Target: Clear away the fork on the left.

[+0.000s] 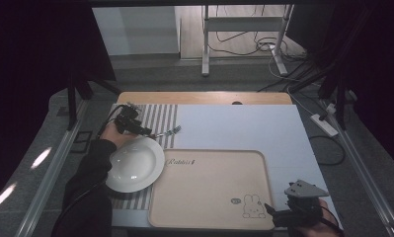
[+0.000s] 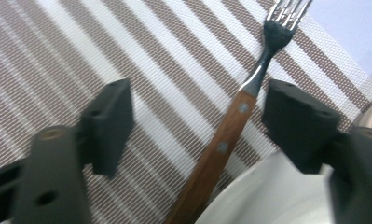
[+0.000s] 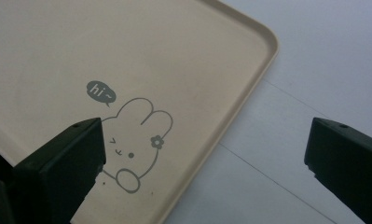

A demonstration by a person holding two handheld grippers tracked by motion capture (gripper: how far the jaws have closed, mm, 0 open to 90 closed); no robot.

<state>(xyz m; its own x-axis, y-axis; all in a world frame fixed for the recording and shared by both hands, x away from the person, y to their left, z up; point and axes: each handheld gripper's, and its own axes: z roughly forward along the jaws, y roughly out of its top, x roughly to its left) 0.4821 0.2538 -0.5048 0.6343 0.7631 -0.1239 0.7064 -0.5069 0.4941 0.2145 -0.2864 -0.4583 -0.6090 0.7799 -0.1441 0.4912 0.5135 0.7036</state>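
Wooden-handled fork (image 2: 221, 149) lying free between spread left gripper (image 2: 197, 121) jaws.
Striped placemat (image 2: 81, 56) underneath, white plate (image 2: 267, 200) close by; right gripper (image 3: 204, 154) spread wide above beige tray (image 3: 127, 46) corner.

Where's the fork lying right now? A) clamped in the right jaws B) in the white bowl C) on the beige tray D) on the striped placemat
D: the fork lies flat on the striped placemat, between the left gripper's open jaws, beside the white bowl.

Between the left tongs (image 2: 197, 126) lies the wooden-handled fork (image 2: 230, 135), the white bowl (image 2: 263, 196) crowding their right jaw, open striped placemat (image 2: 58, 56) left.
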